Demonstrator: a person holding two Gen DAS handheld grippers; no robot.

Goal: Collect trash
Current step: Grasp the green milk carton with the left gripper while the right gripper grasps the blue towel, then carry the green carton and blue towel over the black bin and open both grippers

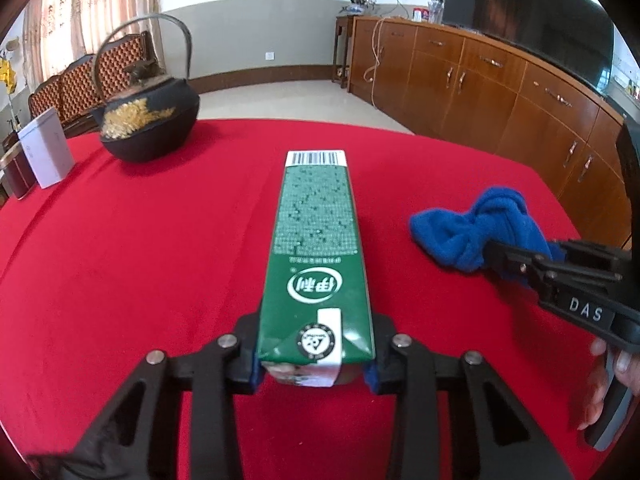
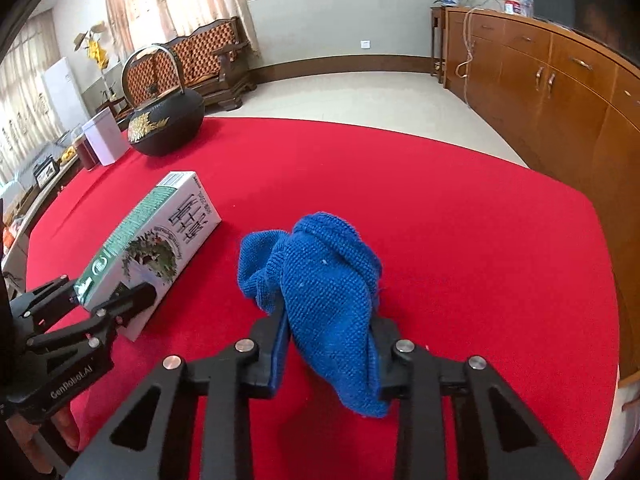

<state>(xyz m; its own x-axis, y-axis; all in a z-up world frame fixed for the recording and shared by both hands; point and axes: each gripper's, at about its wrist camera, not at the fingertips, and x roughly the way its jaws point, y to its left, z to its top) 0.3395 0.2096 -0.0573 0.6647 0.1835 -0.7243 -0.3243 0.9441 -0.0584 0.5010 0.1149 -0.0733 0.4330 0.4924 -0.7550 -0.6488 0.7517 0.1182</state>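
A green and white milk carton (image 1: 316, 256) lies lengthwise on the red tablecloth (image 1: 140, 264), barcode end away from me. My left gripper (image 1: 316, 364) is shut on its near end, pads pressing both sides. From the right wrist view the same carton (image 2: 160, 240) and left gripper (image 2: 108, 300) sit at the left. A crumpled blue knitted cloth (image 2: 328, 292) lies to the carton's right. My right gripper (image 2: 332, 356) is shut on the cloth's near part. In the left wrist view the cloth (image 1: 476, 228) and the right gripper (image 1: 516, 264) appear at the right.
A black cast-iron kettle (image 1: 148, 120) stands at the table's far left, with a white box (image 1: 46, 148) and a dark red tin (image 1: 16, 172) beside it. Wooden cabinets (image 1: 500, 92) line the right wall. A wooden bench (image 2: 208, 60) stands behind the table.
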